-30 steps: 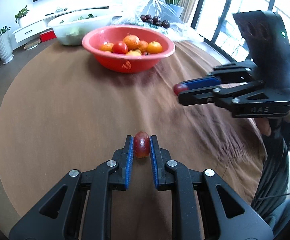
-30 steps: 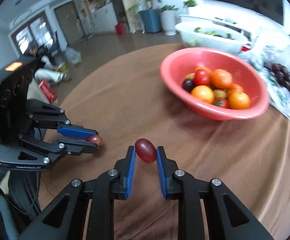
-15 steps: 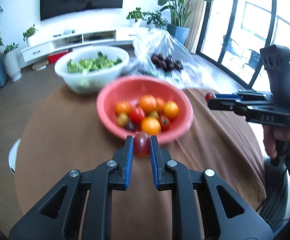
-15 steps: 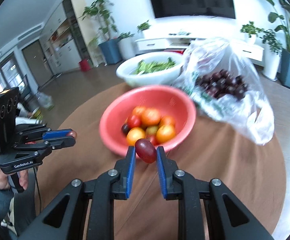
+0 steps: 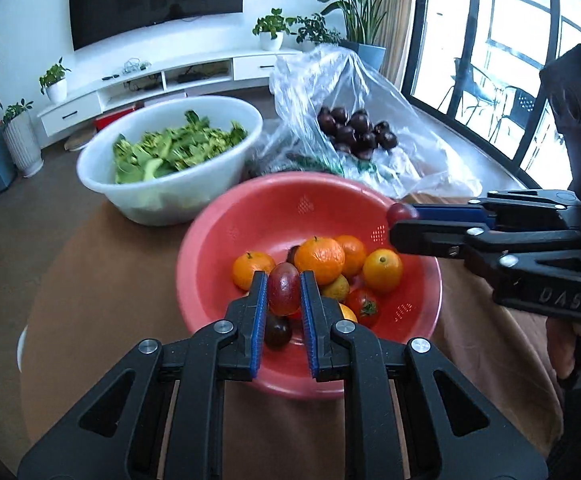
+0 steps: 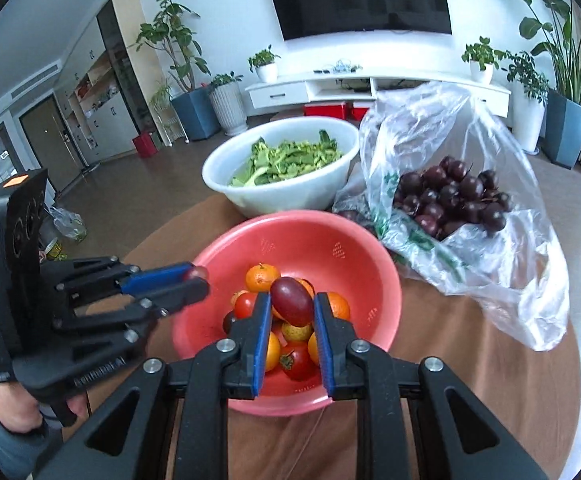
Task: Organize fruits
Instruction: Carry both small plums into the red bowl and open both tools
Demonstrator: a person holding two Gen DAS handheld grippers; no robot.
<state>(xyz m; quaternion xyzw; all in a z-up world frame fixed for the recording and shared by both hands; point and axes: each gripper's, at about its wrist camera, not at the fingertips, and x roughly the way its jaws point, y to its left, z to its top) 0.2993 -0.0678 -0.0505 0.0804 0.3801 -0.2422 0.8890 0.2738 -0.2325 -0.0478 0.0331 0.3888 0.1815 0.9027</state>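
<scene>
Left wrist view: our left claw (image 5: 283,295) is clenched on a dark red plum (image 5: 283,289), held upright between the blue pads, long axis pointing away from us. It hangs over the near side of the red bowl (image 5: 258,216), with oranges (image 5: 319,260) and tomatoes directly beyond and below, so we judge the drop lies straight down. Our right claw (image 5: 399,221) comes in from the right, gripping its own small red fruit (image 5: 401,212) right at the bowl's far right rim.

Right wrist view: our right claw (image 6: 291,307) grasps a plum (image 6: 291,301) tilted across the pads, above the bowl (image 6: 302,236) and its fruit. The left claw (image 6: 196,279) sits at the bowl's left rim, clamped on its fruit (image 6: 197,273). Both seem equally near; the bowl sits toward the tabletop's (image 6: 490,380) far edge, before the white bowl (image 6: 282,192) and bag (image 6: 470,216).
</scene>
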